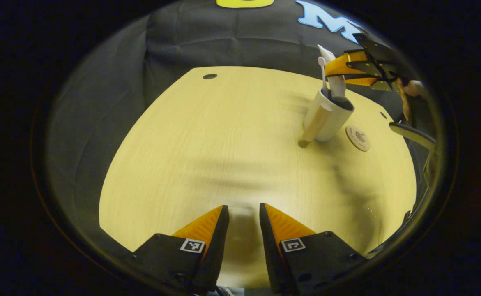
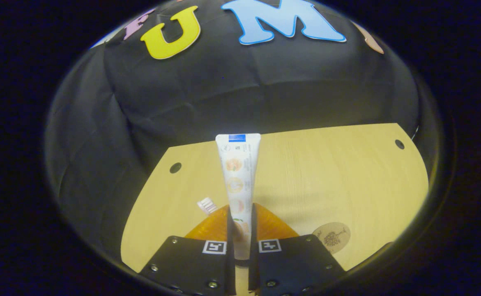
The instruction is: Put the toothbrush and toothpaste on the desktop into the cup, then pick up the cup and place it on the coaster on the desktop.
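Note:
In the left gripper view a white cup [image 1: 330,121] with a wooden handle stands at the table's far right. A toothbrush [image 1: 322,68] stands in it, head up. Beside the brush, the white toothpaste tube [image 1: 337,82] reaches down into the cup, and my right gripper [image 1: 349,72] pinches it from above. In the right gripper view the toothpaste tube [image 2: 240,176] stands upright, with my right gripper [image 2: 240,211] shut on it; the toothbrush head [image 2: 206,204] shows just left, and the cup is hidden. My left gripper [image 1: 244,209] hovers open over the near table.
A round wooden coaster [image 1: 357,137] lies just right of the cup, also the coaster [image 2: 331,237] in the right gripper view. The light wooden desktop [image 1: 224,144] has a cable hole [image 1: 209,76] at the back. A hand holds the right gripper at the far right.

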`<control>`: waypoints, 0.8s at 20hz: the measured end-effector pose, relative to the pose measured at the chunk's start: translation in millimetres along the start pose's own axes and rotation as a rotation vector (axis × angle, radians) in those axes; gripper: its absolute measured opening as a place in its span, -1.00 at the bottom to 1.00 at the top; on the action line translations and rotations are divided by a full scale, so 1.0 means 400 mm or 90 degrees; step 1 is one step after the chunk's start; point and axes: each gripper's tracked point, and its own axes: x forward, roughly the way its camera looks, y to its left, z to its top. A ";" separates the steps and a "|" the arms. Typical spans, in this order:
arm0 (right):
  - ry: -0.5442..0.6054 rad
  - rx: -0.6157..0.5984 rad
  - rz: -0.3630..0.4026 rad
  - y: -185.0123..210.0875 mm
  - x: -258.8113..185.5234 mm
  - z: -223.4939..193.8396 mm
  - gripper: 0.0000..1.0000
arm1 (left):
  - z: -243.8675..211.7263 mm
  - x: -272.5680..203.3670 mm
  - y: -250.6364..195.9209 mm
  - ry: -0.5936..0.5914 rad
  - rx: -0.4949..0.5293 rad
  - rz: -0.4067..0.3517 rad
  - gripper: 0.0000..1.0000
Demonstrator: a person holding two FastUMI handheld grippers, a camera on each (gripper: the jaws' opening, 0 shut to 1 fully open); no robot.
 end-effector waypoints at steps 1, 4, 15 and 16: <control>-0.002 -0.006 -0.002 -0.004 0.003 -0.012 -0.72 | 0.000 -0.010 0.005 0.001 -0.002 0.002 0.03; -0.017 -0.021 0.001 -0.005 0.012 -0.034 -0.72 | 0.026 -0.038 -0.001 0.007 -0.005 0.006 0.15; -0.127 -0.078 -0.050 -0.018 0.005 -0.030 -0.72 | 0.058 -0.050 -0.033 0.032 0.014 0.009 0.15; -0.135 -0.084 -0.051 -0.013 0.000 -0.025 -0.67 | 0.061 -0.049 -0.044 0.033 0.017 0.008 0.15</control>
